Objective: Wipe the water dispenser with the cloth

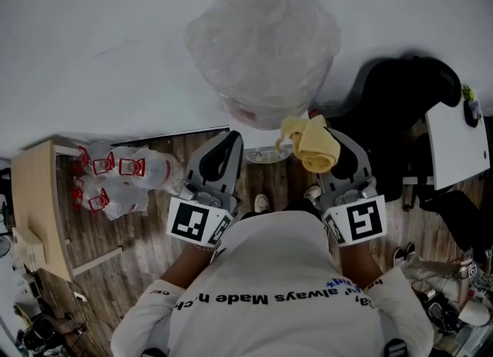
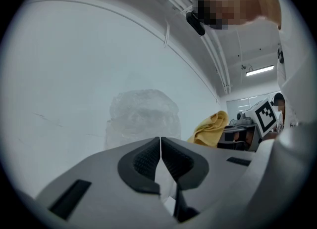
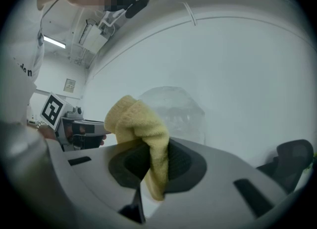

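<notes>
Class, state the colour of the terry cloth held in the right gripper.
A pale yellow cloth; clearest in the right gripper view.

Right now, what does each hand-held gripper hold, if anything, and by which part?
The right hand-held gripper is shut on the yellow cloth, pinched near one end; the bulk bunches beyond the jaws. The left hand-held gripper is shut, holding nothing.

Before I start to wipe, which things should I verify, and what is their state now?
1. Cloth held in the right gripper: ok, jaws shut on it.
2. Left gripper free: ok, jaws together, nothing between them.
3. Water dispenser ahead of the cloth: ok.
4. Dispenser surface bare: not ok, a clear plastic cover lies over its top.
5. Cloth touching the dispenser: cannot tell.
</notes>
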